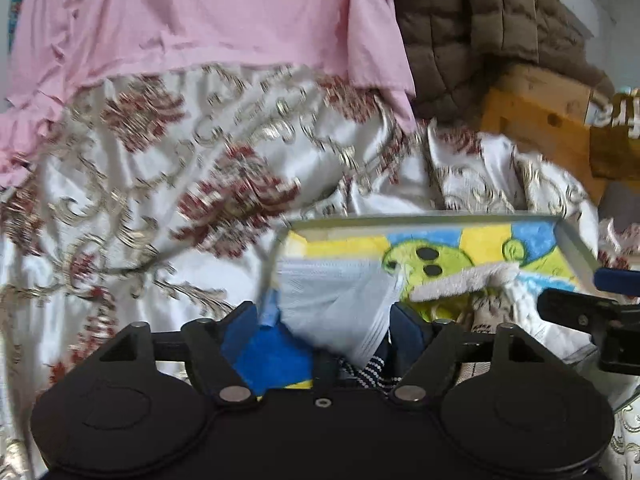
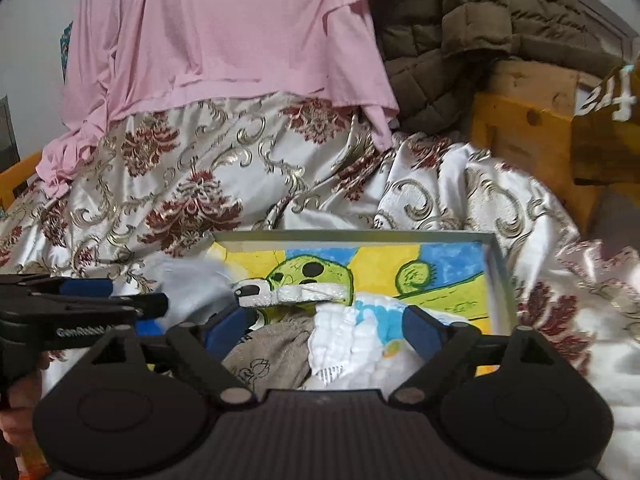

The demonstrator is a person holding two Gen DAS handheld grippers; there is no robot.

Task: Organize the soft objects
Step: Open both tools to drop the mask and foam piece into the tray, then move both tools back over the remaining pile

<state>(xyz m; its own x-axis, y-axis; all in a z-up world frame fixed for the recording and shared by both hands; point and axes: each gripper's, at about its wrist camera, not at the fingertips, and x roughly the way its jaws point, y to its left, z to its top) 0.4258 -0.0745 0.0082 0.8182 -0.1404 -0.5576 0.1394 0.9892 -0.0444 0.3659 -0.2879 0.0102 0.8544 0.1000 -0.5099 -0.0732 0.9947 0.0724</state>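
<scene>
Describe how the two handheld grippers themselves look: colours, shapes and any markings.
Both are matte black plastic. Each body has two round disc housings, with angled link arms pinned by silver rivets leading to blue-padded fingers. The left gripper has a smooth top plate with a small centre screw; the right gripper has a ribbed, grooved top plate. White lettering runs along the left gripper's side in the right wrist view, only partly legible. No cables or sleeves show.
</scene>
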